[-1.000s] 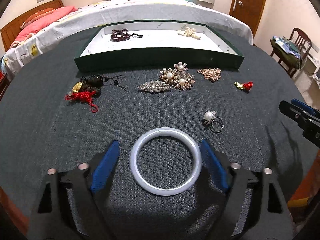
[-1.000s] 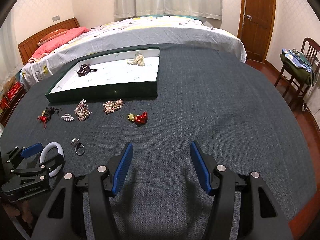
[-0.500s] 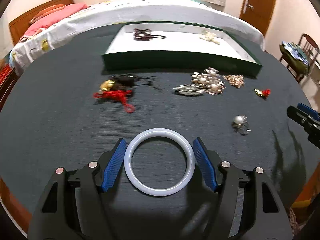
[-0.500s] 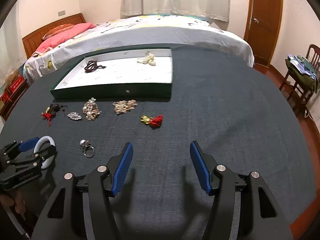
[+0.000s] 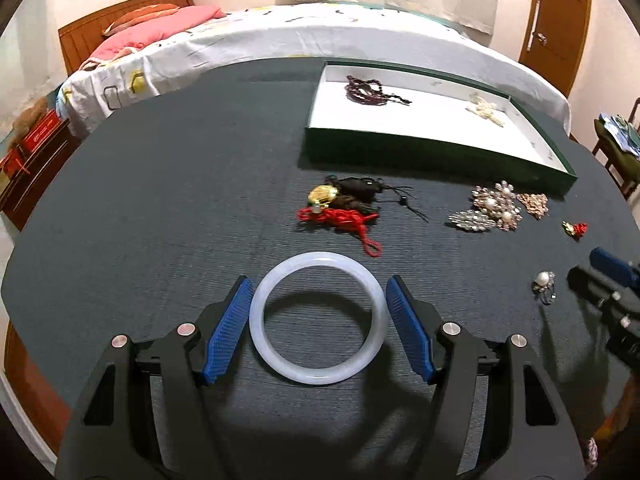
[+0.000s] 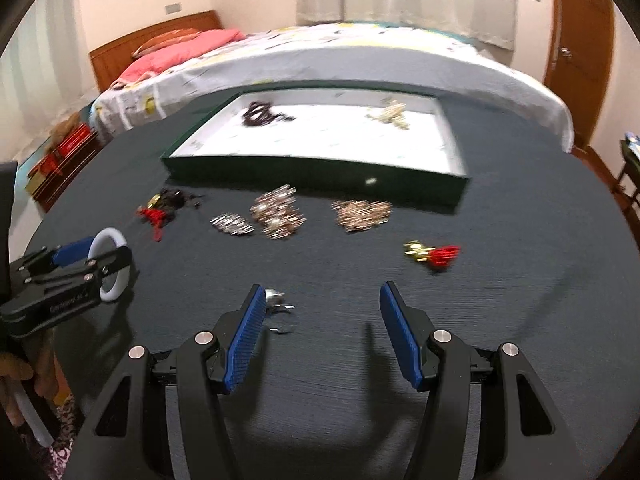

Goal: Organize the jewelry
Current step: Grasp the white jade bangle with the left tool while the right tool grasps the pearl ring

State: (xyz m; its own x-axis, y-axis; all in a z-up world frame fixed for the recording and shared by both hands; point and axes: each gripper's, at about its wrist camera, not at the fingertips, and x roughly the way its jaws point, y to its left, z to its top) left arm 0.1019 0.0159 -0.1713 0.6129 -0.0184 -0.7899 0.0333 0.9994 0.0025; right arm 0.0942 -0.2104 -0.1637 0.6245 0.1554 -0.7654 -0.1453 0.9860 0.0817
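1. Left wrist view: the left tool [image 5: 319,316] has its blue pads on either side of a white bangle [image 5: 318,318], closed onto its rim; whether the bangle is lifted off the dark tabletop [image 5: 168,208] I cannot tell.
2. Beyond the bangle lies a tangle of red cord [image 5: 340,218] with a gold piece and black cord touching it.
3. Further from the bangle stands a green tray [image 5: 400,148] with a white floor, holding a dark bead string [image 5: 370,90] and a pale ornament [image 5: 486,109].
4. Right of the bangle a pearl ring [image 5: 544,286] lies just beside the right tool [image 5: 612,276], which enters from the edge.
5. Between the ring and the tray sit sparkling brooches [image 5: 492,208] and a small red-and-gold charm [image 5: 576,229].
6. Right wrist view, blurred: the right tool [image 6: 322,334] is spread wide and holds nothing.
7. The pearl ring [image 6: 278,304] lies on the tabletop [image 6: 500,280] just beside the left pad.
8. Left of the ring, the left tool [image 6: 106,254] grips the white bangle [image 6: 114,262].
9. Beyond the ring are the brooches [image 6: 278,216], the charm [image 6: 434,255] and the tray [image 6: 320,166].
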